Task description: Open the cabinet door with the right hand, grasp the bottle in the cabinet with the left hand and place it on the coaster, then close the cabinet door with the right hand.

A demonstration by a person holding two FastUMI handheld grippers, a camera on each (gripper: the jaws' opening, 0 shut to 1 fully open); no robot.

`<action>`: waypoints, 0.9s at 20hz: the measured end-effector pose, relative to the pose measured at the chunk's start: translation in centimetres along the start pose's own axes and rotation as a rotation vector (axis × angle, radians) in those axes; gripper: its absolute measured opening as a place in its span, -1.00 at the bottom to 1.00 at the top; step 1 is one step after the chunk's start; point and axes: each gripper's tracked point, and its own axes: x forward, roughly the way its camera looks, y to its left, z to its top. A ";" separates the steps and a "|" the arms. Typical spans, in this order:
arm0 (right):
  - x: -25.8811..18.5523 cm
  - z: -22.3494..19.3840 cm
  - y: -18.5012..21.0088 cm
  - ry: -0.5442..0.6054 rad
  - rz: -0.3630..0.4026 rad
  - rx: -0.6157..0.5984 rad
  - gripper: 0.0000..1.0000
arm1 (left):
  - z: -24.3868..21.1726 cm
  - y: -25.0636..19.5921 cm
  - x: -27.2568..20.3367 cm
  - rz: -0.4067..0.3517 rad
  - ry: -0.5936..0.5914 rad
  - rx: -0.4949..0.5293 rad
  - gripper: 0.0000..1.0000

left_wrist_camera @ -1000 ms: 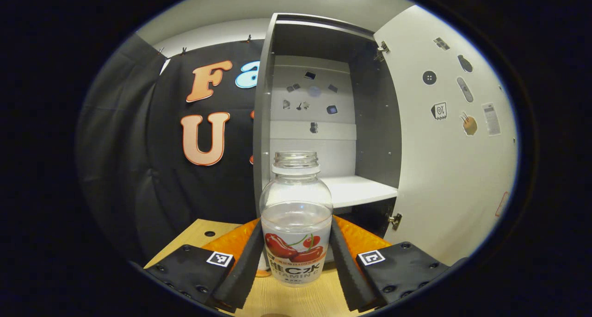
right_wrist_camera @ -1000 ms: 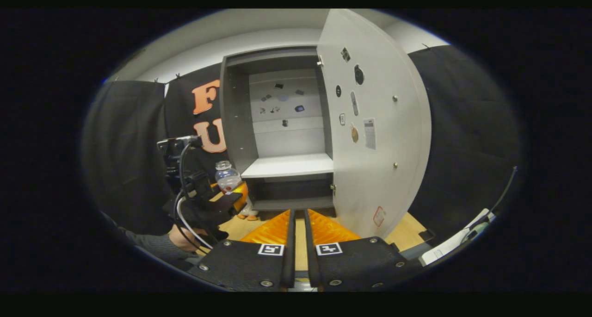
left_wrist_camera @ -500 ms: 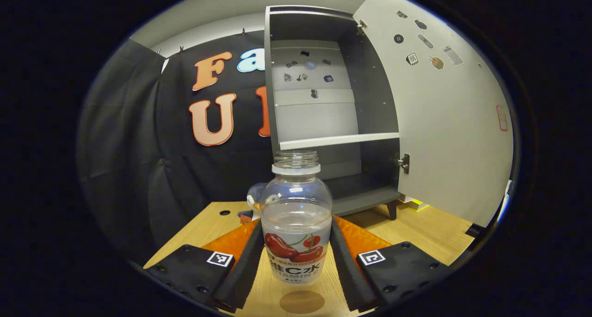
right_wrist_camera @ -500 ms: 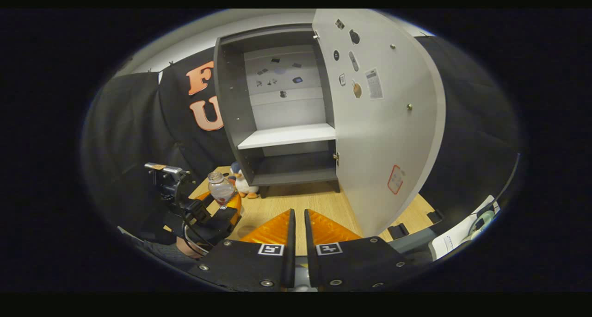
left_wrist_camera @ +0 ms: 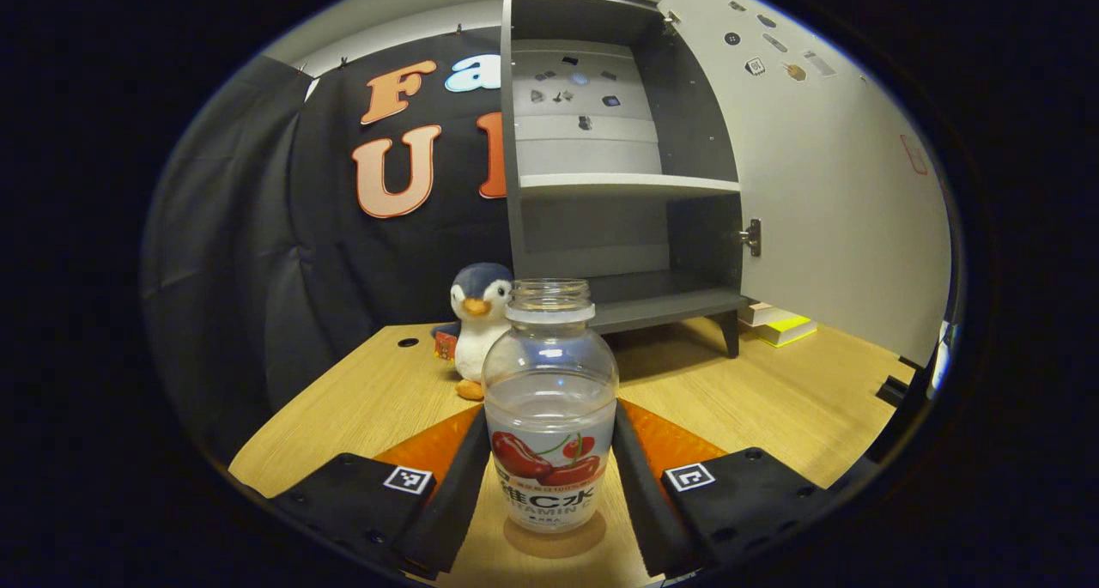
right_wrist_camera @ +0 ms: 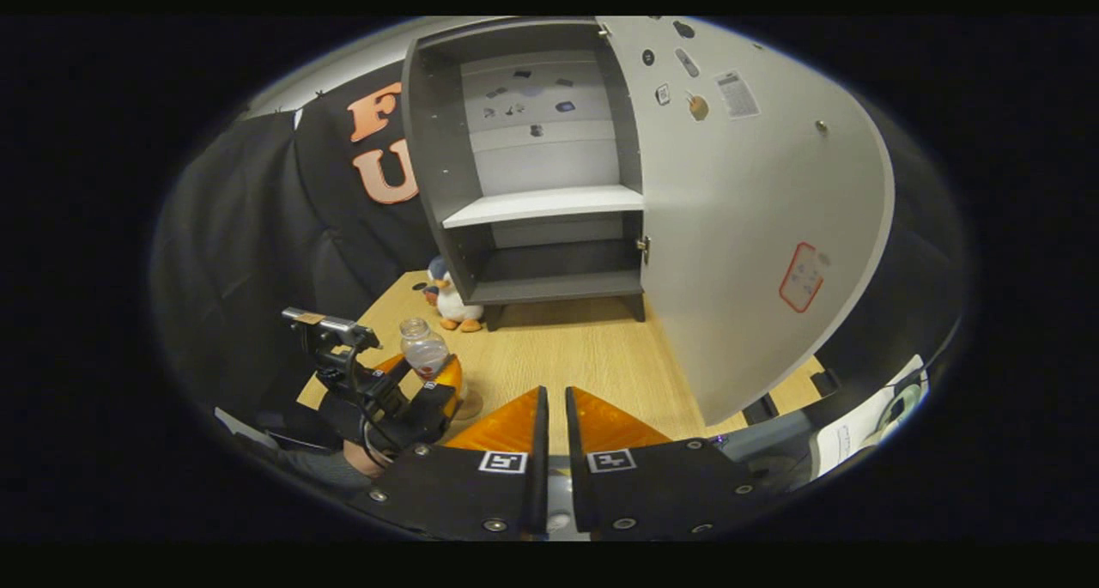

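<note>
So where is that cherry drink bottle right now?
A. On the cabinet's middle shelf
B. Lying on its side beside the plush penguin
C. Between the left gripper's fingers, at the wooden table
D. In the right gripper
C: the cherry drink bottle stands upright between the fingers of the left gripper at the wooden table, and the cabinet shelves behind it are bare.

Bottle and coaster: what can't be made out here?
- Left gripper view: the bottle covers most of the coaster; whether it touches is unclear.
- Right gripper view: the left gripper hides the bottle's base; the coaster rim is too small.
- Stickers on the cabinet door: too small.
</note>
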 end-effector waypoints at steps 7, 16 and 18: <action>0.5 -0.5 0.4 0.030 0.004 0.006 -0.77 | -2.3 -0.1 -0.3 -0.006 0.026 -0.011 0.66; 0.5 -1.3 0.7 0.059 0.015 0.023 -0.76 | -2.6 0.4 -1.5 0.007 0.049 -0.035 0.75; 0.4 -1.3 0.8 0.060 0.020 0.028 -0.76 | -2.6 0.7 -1.7 0.018 0.055 -0.040 0.82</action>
